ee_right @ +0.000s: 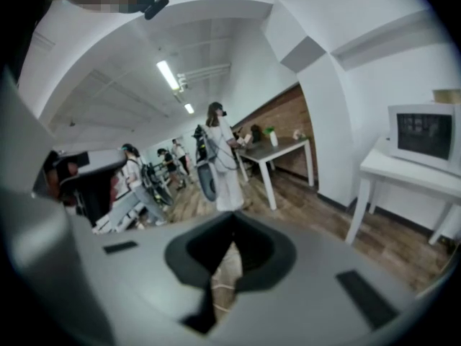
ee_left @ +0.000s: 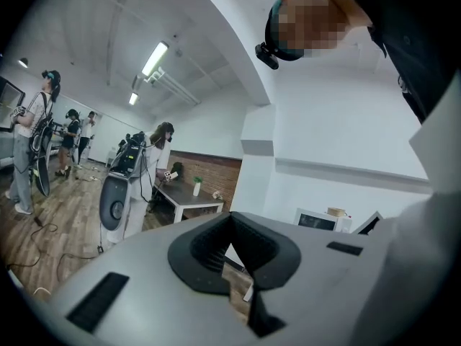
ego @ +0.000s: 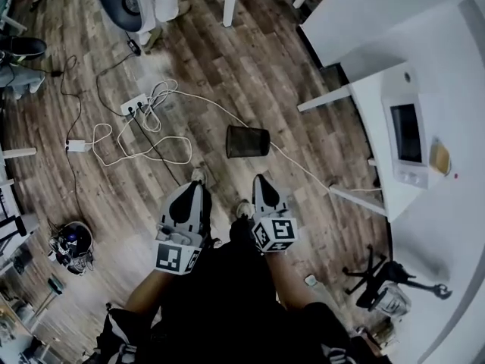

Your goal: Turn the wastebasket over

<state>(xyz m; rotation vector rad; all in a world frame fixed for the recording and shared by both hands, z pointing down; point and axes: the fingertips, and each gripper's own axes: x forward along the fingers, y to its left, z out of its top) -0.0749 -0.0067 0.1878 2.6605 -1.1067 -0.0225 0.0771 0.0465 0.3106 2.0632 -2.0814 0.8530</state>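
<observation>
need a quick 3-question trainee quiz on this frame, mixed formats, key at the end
1. True or false: the wastebasket lies on its side on the floor.
2. The left tongs and right tongs are: A) open B) shut and empty C) shut on the wastebasket.
3. Fill in: a white ___ runs across the floor past the wastebasket.
Key: 1 true; 2 B; 3 cable.

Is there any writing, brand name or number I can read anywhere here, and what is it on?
No readable text anywhere.
The left marker cube and the right marker cube bear black-and-white square patterns, not letters.
The white device has a dark screen; any label is too small to read.
</observation>
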